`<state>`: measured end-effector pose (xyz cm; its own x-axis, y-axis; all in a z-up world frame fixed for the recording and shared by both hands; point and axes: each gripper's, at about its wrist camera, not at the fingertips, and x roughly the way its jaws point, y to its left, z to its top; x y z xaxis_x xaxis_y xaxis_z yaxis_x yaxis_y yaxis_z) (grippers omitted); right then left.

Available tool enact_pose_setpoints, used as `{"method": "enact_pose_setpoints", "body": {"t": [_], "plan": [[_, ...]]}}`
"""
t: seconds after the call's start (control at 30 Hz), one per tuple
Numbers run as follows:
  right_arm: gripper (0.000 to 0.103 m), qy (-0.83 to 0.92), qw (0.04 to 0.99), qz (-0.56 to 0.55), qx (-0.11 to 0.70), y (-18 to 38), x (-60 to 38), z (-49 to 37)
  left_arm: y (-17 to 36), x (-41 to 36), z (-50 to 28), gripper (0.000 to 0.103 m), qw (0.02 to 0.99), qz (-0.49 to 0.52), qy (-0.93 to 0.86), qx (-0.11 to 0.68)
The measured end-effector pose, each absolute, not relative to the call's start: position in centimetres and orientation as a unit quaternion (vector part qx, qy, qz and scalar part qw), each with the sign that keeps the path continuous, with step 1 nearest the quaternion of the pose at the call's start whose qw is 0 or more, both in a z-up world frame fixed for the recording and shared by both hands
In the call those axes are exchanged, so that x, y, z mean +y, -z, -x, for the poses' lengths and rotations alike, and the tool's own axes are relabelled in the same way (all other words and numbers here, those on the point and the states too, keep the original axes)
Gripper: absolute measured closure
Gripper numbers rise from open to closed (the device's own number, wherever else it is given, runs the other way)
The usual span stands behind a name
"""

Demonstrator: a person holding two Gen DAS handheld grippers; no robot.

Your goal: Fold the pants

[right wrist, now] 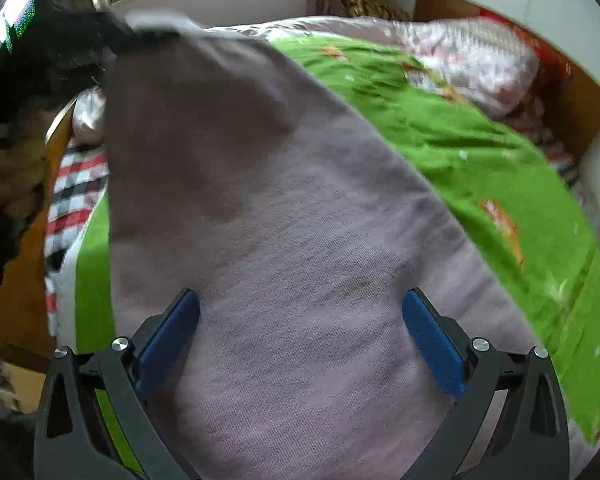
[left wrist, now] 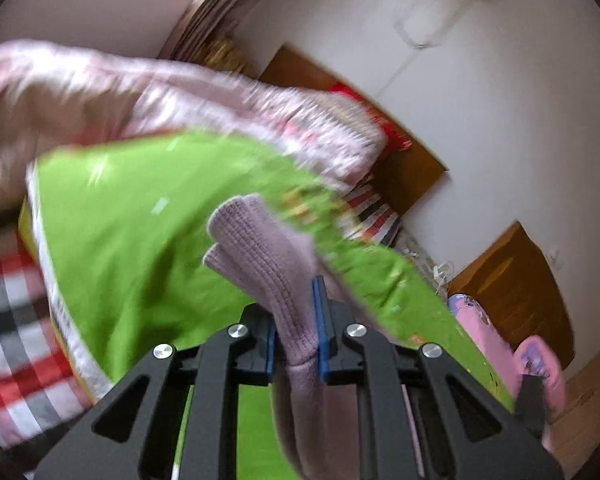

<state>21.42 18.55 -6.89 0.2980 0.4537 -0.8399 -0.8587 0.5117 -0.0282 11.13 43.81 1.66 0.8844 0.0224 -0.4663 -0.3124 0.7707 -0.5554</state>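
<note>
The pants [right wrist: 284, 240] are mauve knit fabric. In the right wrist view they stretch from the near edge up to the far left over the green bedspread [right wrist: 460, 140]. My right gripper [right wrist: 300, 320] is open, its blue pads [right wrist: 168, 332] standing apart over the cloth. In the left wrist view my left gripper [left wrist: 296, 344] is shut on a ribbed fold of the pants [left wrist: 260, 248], lifted above the green bedspread [left wrist: 140, 220]. The far end of the pants is held up at the top left of the right wrist view, blurred.
A pink quilt [left wrist: 140, 92] is heaped at the head of the bed, also in the right wrist view [right wrist: 472, 60]. A checked sheet [left wrist: 8, 320] shows at the bed's edge. A wooden headboard [left wrist: 412, 168] and white wall [left wrist: 500, 100] stand behind. A pink item [left wrist: 500, 344] lies at right.
</note>
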Motion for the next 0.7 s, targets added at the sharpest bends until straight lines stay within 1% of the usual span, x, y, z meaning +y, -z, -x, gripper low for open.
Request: {"method": "enact_pose_setpoints", "body": {"t": [0.1,0.17,0.23,0.27,0.33,0.43,0.5,0.57,0.7], "plan": [[0.005,-0.430,0.774,0.238,0.399,7.0,17.9,-21.1,-6.6,39.4,-11.6,0.089,0.943,0.254,-0.075,0.200],[0.005,-0.410,0.782,0.245,0.399,6.1,17.1,-20.0,-9.2,35.9,-12.0,0.089,0.958,0.198,-0.066,0.195],[0.005,-0.408,0.793,0.235,0.386,5.6,15.6,-18.8,-10.9,32.7,-12.4,0.089,0.967,0.153,-0.061,0.193],[0.005,-0.396,0.788,0.245,0.402,6.4,15.4,-18.7,-11.2,31.7,-12.6,0.089,0.969,0.146,-0.056,0.192],[0.005,-0.400,0.788,0.228,0.410,7.0,14.6,-18.6,-11.9,29.5,-12.8,0.089,0.972,0.138,-0.038,0.189],[0.005,-0.406,0.784,0.240,0.404,5.6,12.7,-17.7,-12.9,25.0,-13.4,0.089,0.977,0.105,-0.006,0.186],[0.005,-0.395,0.806,0.192,0.396,3.5,8.5,-17.7,-13.5,21.1,-13.4,0.089,0.979,0.074,0.033,0.186],[0.005,-0.341,0.849,0.086,0.394,1.4,0.5,-18.8,-13.3,17.4,-13.0,0.089,0.978,0.041,0.075,0.192],[0.005,-0.224,0.898,-0.092,0.368,-0.1,-14.3,-19.4,-8.9,9.0,-13.4,0.087,0.955,-0.022,0.168,0.245]]}}
